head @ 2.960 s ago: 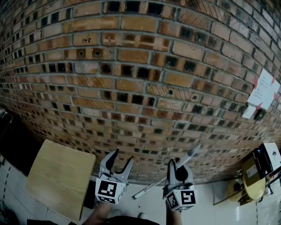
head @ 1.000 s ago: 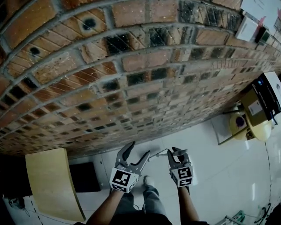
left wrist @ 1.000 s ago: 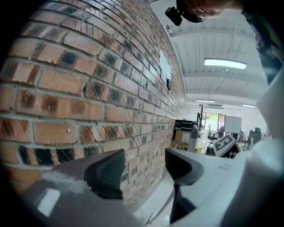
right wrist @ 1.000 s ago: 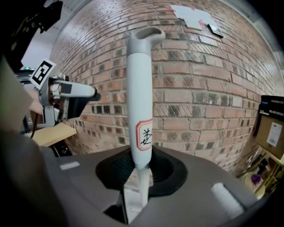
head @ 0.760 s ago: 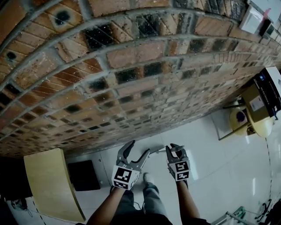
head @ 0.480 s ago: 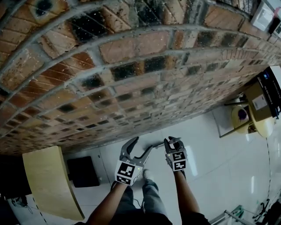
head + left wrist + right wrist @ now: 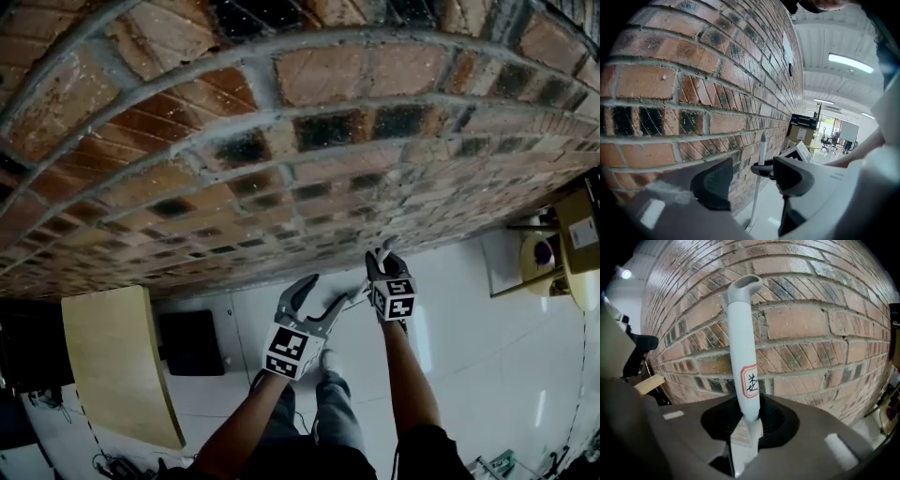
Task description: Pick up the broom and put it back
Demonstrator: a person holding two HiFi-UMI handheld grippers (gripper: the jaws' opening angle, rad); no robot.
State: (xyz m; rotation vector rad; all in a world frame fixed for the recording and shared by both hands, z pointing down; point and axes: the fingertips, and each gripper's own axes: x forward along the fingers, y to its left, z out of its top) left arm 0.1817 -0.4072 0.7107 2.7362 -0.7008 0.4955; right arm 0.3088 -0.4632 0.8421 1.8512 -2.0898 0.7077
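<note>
- A white sticker with a red border [image 7: 749, 381] sits on the pale grey plastic broom handle [image 7: 739, 333]. It bears one handwritten black character, possibly Chinese, which I cannot read with certainty.
- The cubes on the left gripper [image 7: 329, 292] and right gripper [image 7: 380, 259] carry black-and-white square marker patterns, with no letters or numbers.
- The dark box [image 7: 803, 121] by the brick wall has pale lettering, too small to read.
- The white label [image 7: 587, 232] on the brown cardboard box is illegible.
</note>
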